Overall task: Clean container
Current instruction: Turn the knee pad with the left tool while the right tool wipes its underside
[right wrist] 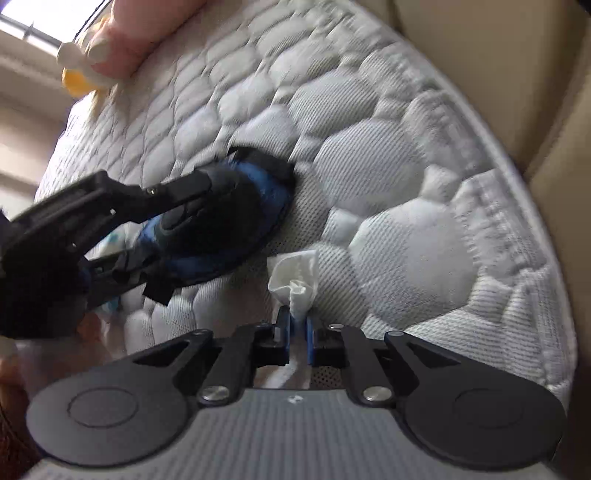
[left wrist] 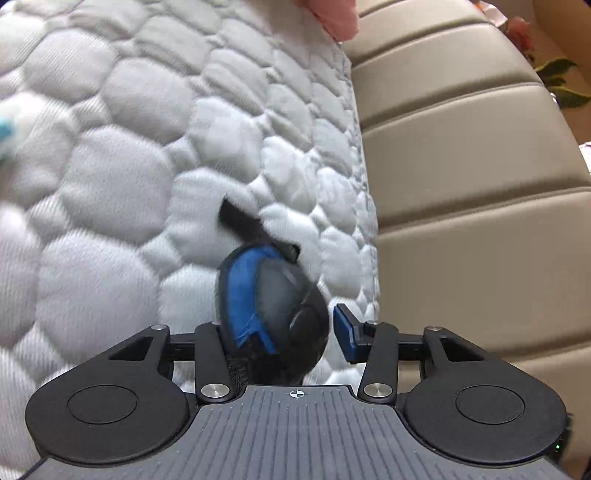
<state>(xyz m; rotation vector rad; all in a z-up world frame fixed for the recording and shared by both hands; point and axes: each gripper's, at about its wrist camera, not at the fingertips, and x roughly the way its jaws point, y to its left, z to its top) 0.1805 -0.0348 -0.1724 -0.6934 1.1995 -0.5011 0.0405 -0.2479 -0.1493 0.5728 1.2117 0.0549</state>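
Observation:
The container is a rounded black and blue case (left wrist: 271,314) with a black strap (left wrist: 243,221). It lies on a white quilted mattress (left wrist: 110,166). My left gripper (left wrist: 280,332) has its fingers on either side of the case; the right pad (left wrist: 345,332) stands slightly off it. In the right wrist view the left gripper (right wrist: 207,218) grips the case (right wrist: 258,192) against the mattress (right wrist: 369,166). My right gripper (right wrist: 297,328) is shut on a crumpled white tissue (right wrist: 295,277), just right of the case.
A beige padded headboard (left wrist: 461,184) runs along the mattress's right edge. Pink fabric (left wrist: 336,18) lies at the far end, with a yellow and white toy (right wrist: 79,70) beside it. A teal object (left wrist: 5,129) is at the left edge.

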